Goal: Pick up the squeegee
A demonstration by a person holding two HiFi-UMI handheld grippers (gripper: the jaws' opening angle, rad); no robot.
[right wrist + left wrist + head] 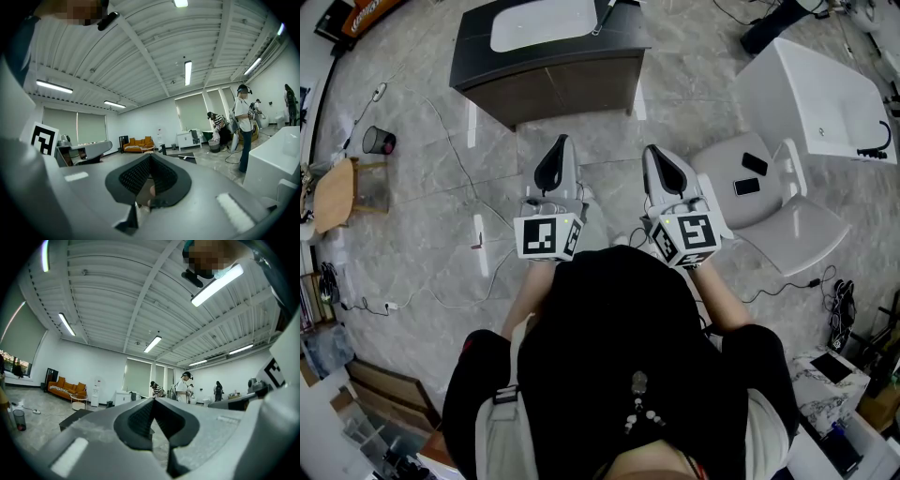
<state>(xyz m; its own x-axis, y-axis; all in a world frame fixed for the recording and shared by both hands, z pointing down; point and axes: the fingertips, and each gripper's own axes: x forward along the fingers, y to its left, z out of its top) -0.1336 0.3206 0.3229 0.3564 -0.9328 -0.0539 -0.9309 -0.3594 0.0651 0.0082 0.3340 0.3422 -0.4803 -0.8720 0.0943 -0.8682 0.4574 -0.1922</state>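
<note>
A slim pale tool that looks like the squeegee point(606, 16) lies on the right edge of the white basin point(542, 23), which is set in a dark cabinet point(572, 80) ahead of me. In the right gripper view it shows as a thin white bar point(190, 158) on the dark top, beside a black tap point(163, 149). My left gripper point(555, 150) point(153, 399) and right gripper point(656, 155) point(150, 157) point level toward the cabinet, side by side, well short of it. Both have their jaws closed tip to tip with nothing between them.
A white bathtub point(825, 94) stands at the right, with a white chair point(797, 225) carrying two phones in front of it. A black bin point(378, 141) and a wooden stool point(337, 192) are at the left. Cables trail over the floor. Several people point(243, 122) stand far off.
</note>
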